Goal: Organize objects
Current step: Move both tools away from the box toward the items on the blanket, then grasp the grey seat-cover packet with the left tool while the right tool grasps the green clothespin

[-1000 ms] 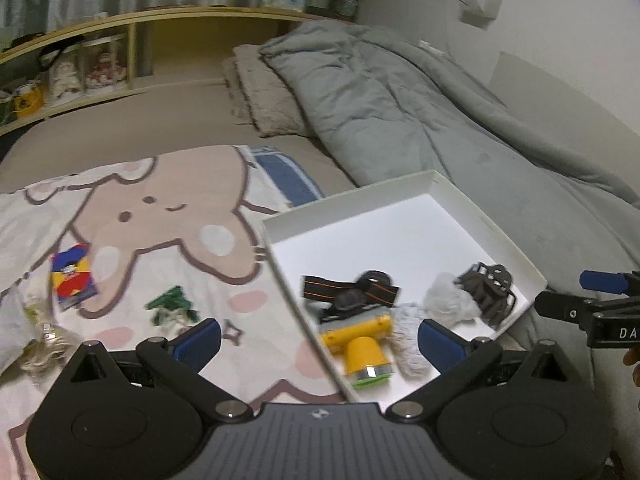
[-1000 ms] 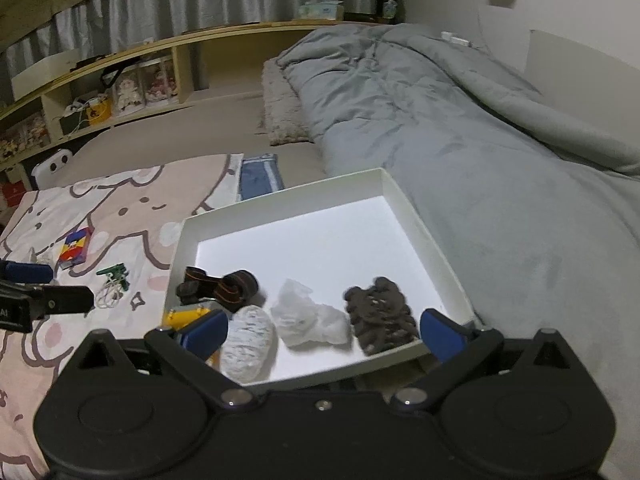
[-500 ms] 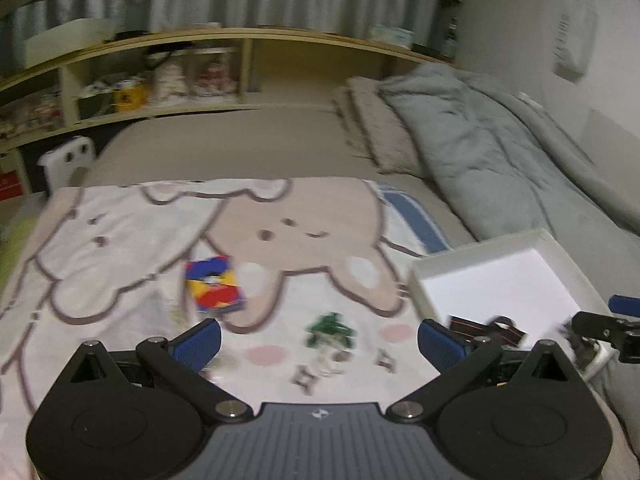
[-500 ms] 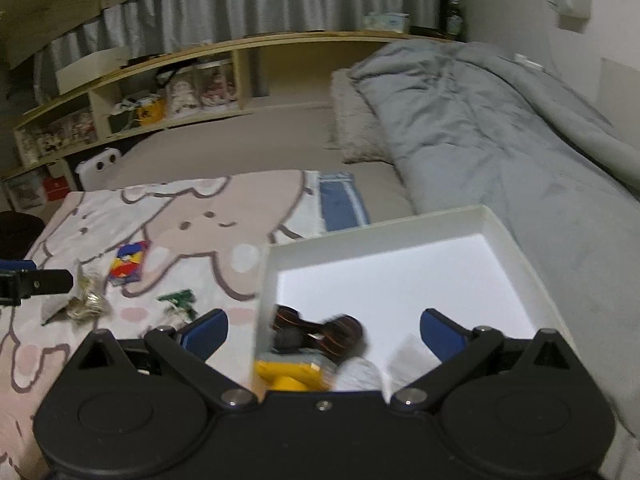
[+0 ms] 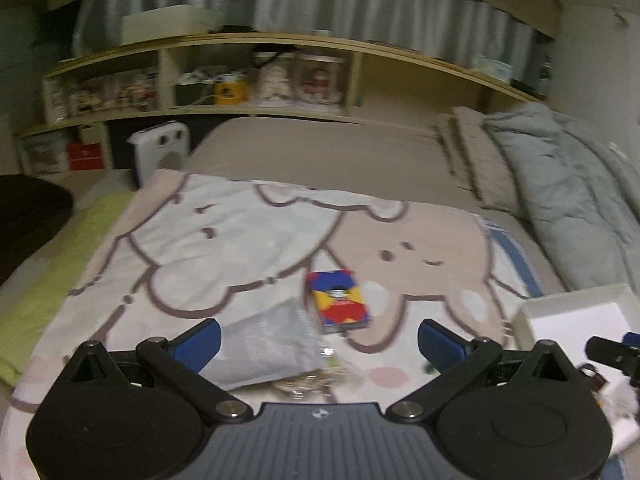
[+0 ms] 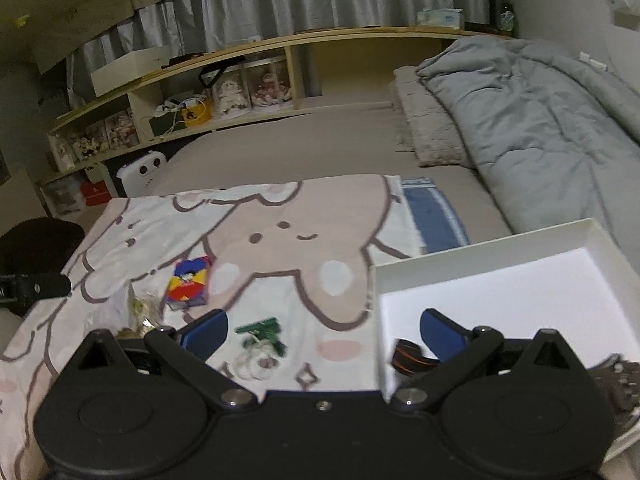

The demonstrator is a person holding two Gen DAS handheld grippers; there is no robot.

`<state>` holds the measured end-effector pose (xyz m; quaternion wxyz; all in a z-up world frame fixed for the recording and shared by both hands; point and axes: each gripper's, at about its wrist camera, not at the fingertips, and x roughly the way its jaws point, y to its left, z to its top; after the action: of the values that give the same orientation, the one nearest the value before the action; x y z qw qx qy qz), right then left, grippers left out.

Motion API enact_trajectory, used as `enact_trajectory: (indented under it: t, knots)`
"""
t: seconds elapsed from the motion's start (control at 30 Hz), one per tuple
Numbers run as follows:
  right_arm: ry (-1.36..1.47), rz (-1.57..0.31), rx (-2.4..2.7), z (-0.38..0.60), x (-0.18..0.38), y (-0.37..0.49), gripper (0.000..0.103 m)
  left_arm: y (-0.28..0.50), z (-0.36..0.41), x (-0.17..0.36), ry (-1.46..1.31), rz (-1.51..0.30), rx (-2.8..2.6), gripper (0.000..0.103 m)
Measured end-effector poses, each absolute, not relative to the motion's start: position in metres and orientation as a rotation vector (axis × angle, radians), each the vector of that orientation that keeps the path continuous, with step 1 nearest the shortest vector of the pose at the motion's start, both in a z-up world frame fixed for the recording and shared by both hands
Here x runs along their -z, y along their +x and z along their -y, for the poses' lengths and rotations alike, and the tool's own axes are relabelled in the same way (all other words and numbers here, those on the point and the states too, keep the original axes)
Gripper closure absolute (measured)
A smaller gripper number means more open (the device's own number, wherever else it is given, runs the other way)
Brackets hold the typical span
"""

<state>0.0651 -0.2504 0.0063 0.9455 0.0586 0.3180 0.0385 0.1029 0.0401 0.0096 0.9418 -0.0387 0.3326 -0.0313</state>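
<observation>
My left gripper (image 5: 318, 340) is open and empty above a clear plastic packet (image 5: 268, 348) on the cartoon blanket (image 5: 240, 248). A colourful card pack (image 5: 339, 301) lies just beyond it. My right gripper (image 6: 323, 332) is open and empty over the blanket beside the white tray (image 6: 520, 248). A green toy (image 6: 262, 330) with white string lies between its fingers. The card pack (image 6: 189, 282) and the packet (image 6: 132, 312) lie to its left. An orange-striped black strap (image 6: 408, 358) lies in the tray.
The tray's corner (image 5: 560, 304) and the right gripper's tip (image 5: 612, 354) show at the right of the left view. A grey duvet (image 6: 540, 108) covers the bed's right side. Shelves (image 6: 240, 92) with clutter line the far wall. A white heater (image 6: 140, 174) stands beside the bed.
Both grippers have swung left, away from the tray toward the blanket. The left gripper now hovers over the plastic packet; the right gripper faces the green toy.
</observation>
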Motion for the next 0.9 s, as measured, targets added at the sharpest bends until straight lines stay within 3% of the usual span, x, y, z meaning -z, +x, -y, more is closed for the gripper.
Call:
enact_trajectory:
  t: [0.33,0.63,0.9]
  knots:
    - [0.097,-0.616,-0.094,0.211,0.027,0.1,0.0,0.117,-0.078,0.036,-0.287,-0.81,-0.038,0.0]
    - [0.104,-0.639,-0.095,0.204,0.069,0.12,0.0,0.14,-0.121,0.066,-0.566,-0.8,-0.152,0.0]
    - [0.086,-0.648,-0.115,0.2,0.09,0.13,0.0,0.168,-0.13,0.084,-0.581,-0.775,-0.156,0.0]
